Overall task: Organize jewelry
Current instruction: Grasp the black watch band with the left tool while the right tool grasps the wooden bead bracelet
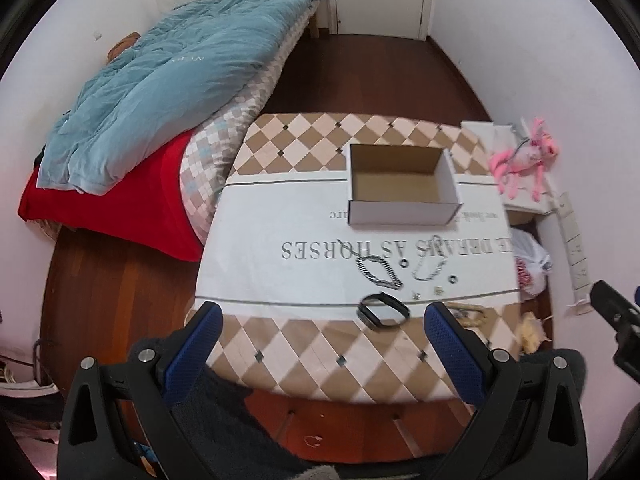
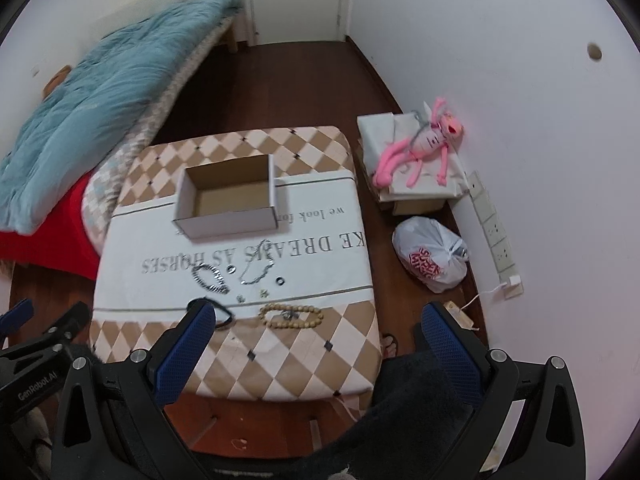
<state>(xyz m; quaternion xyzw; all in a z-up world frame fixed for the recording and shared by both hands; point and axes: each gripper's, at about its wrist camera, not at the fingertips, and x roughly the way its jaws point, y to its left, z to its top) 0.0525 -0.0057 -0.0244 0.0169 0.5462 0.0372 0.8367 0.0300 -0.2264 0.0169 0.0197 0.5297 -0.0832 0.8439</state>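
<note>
An open, empty cardboard box (image 1: 402,188) (image 2: 228,200) stands on the cloth-covered table (image 1: 280,224) (image 2: 328,264). In front of it lie a twisted black-and-white bracelet (image 1: 380,270) (image 2: 210,278), a silver chain (image 1: 430,264) (image 2: 256,268), two small dark rings (image 1: 404,263) (image 1: 452,279), small studs (image 2: 263,293), a black band (image 1: 383,311) (image 2: 222,312) and a wooden bead bracelet (image 2: 291,315). My left gripper (image 1: 324,332) is open and empty above the table's near edge. My right gripper (image 2: 316,332) is open and empty, hovering near the bead bracelet.
A bed with a blue quilt (image 1: 168,80) and red sheet (image 1: 132,208) lies left of the table. A pink plush toy (image 2: 420,144) lies on boxes to the right, with a white plastic bag (image 2: 432,258) on the floor and a power strip (image 2: 496,232) along the wall.
</note>
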